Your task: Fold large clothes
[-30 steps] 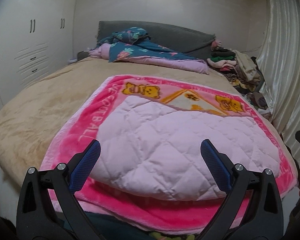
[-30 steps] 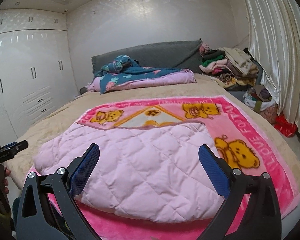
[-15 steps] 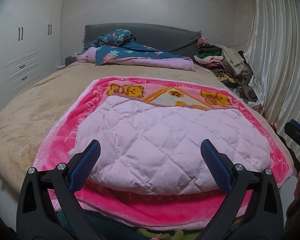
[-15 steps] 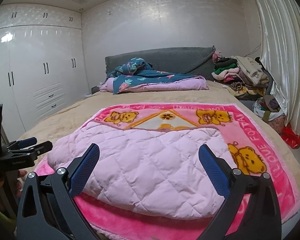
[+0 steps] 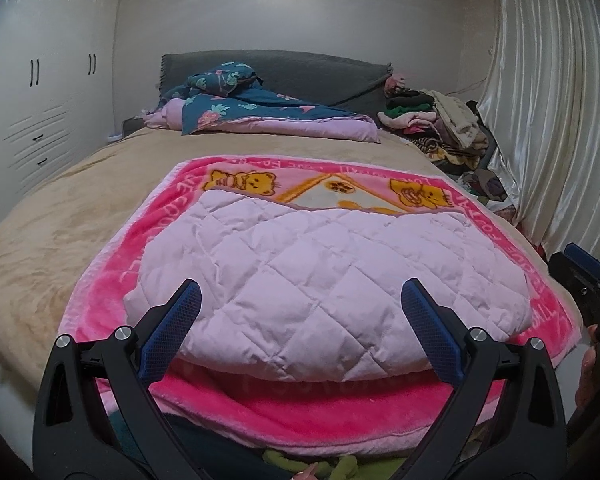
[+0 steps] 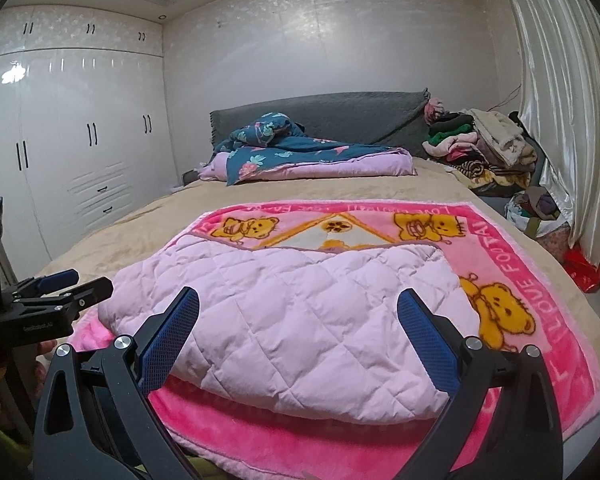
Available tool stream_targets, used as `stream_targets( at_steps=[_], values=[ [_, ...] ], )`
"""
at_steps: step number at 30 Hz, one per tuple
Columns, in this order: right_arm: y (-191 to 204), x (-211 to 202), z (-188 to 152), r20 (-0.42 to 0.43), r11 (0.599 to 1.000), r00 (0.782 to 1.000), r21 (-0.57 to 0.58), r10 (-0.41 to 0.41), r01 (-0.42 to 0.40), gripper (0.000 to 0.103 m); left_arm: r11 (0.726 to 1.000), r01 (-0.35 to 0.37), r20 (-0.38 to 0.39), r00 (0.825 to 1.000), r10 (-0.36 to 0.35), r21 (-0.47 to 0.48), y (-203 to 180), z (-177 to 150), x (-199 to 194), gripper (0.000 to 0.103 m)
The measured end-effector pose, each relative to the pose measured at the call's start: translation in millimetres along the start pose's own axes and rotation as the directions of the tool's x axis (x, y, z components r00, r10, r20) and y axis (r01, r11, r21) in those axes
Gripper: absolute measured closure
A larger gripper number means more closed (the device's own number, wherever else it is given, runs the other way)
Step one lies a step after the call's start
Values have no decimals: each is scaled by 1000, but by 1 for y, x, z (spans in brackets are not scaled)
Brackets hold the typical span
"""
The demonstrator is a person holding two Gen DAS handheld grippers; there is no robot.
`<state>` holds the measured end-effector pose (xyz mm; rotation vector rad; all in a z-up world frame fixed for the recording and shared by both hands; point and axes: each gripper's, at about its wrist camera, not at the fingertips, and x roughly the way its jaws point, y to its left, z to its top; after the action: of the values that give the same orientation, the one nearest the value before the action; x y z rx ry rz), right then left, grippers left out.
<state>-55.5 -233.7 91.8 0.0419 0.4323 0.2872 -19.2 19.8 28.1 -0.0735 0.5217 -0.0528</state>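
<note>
A pale pink quilted garment [image 5: 316,276] lies folded on a bright pink bear-print blanket [image 5: 112,280] spread over the foot of the bed; both also show in the right wrist view, the garment [image 6: 300,312] and the blanket [image 6: 512,276]. My left gripper [image 5: 300,300] is open and empty, held in front of the garment's near edge, not touching it. My right gripper [image 6: 298,300] is open and empty, also short of the garment. Each gripper appears at the edge of the other's view, the right one [image 5: 584,276] and the left one [image 6: 56,292].
A tan bedspread [image 5: 60,216] covers the bed. A teal floral and lilac quilt [image 5: 260,112] lies by the grey headboard. A heap of clothes [image 5: 440,124] sits at the far right by the curtain [image 5: 560,120]. White wardrobes [image 6: 80,152] line the left wall.
Both grippers have drawn back and tilted up, so the room looks more level and the garment lies farther from the fingers. The garment and blanket have not moved. Both stay open.
</note>
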Motion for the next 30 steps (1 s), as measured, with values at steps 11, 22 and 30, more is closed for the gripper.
stream_targets(
  at_steps=[11, 22, 30],
  values=[
    [10, 3, -44, -96, 1000, 995, 28, 6, -3, 4, 1000, 7, -40, 999, -7, -2, -8, -31, -2, 9],
    [14, 2, -66, -131, 999, 991, 32, 0, 4, 4, 1000, 14, -85, 996, -15, -15, -8, -49, 3, 9],
    [16, 2, -65, -131, 1000, 991, 30, 1, 3, 4, 1000, -1, -78, 997, -1, -24, -6, -48, 0, 9]
  ],
)
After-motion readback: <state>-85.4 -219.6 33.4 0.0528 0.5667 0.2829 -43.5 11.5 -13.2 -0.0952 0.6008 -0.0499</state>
